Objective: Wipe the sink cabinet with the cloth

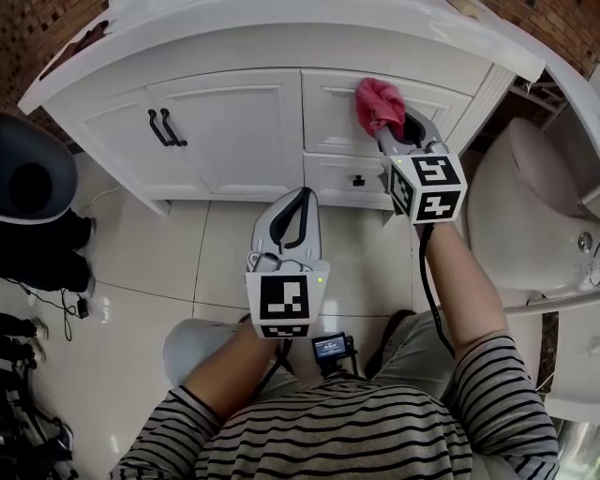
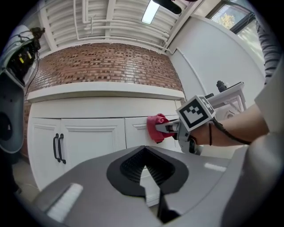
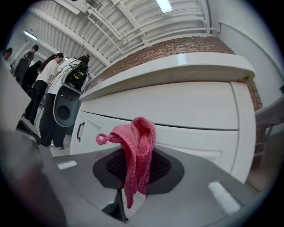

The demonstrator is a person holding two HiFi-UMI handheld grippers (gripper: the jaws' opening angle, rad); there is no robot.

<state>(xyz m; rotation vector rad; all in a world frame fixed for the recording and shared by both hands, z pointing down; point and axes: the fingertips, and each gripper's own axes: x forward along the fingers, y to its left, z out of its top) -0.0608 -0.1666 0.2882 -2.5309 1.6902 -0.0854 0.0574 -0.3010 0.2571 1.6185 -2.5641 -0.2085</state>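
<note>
bright, even ceiling light point(image 3: 164, 5) (fluorescent panels); fisheye edges bend and darken.

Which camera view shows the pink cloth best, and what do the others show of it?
The right gripper view: the cloth hangs large and close, clamped in the right tool. The head view shows only a small bunch against the drawer front; the left gripper view, a small distant lump.

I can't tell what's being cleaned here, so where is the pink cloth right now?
In the head view, the pink cloth is pinched in the right gripper at the top drawer front on the right side of the sink cabinet.
</note>
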